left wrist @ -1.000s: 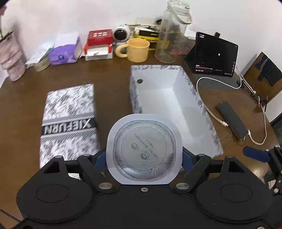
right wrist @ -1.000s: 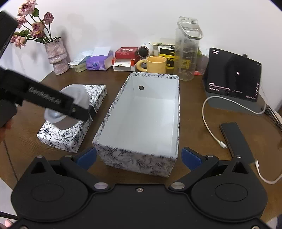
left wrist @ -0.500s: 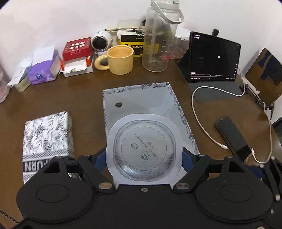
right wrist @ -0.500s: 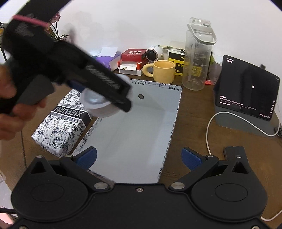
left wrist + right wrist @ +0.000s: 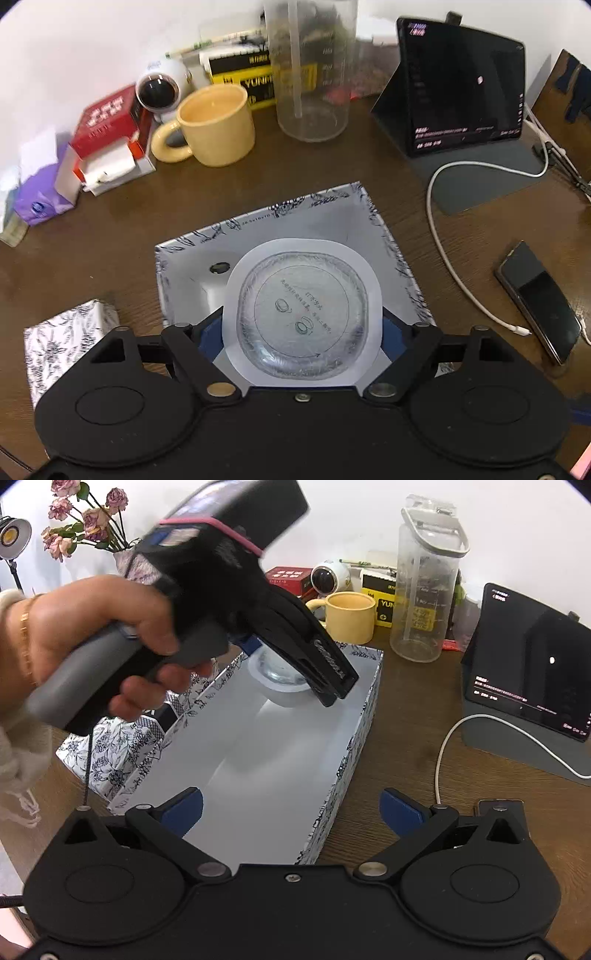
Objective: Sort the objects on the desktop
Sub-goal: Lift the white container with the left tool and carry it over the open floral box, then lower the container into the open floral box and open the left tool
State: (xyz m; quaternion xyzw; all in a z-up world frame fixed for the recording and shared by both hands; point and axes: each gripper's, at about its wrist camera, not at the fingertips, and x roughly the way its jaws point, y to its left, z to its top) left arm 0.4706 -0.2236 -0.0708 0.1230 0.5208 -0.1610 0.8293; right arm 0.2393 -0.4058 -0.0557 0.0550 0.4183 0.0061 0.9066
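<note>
My left gripper [image 5: 301,325] is shut on a round sealed cup with a white rim and clear foil lid [image 5: 301,314]. It holds the cup above the far end of the open white box with a floral print outside [image 5: 388,243]. From the right wrist view the same left gripper [image 5: 295,664] hangs over the box [image 5: 258,760] with the cup [image 5: 280,686] under its fingers, a hand gripping its handle. My right gripper [image 5: 291,808] is open over the box's near end, nothing between its blue pads [image 5: 400,806].
The box lid [image 5: 66,332] lies left of the box. At the back stand a yellow mug [image 5: 218,125], a clear water jug [image 5: 314,74], a small white camera, red and yellow boxes, and tissues. A tablet [image 5: 461,85], white cable and phone [image 5: 539,299] lie right.
The left gripper carried the cup from over the lid rightward and down, to above the far end of the box. The right gripper shifted a little closer to the box.
</note>
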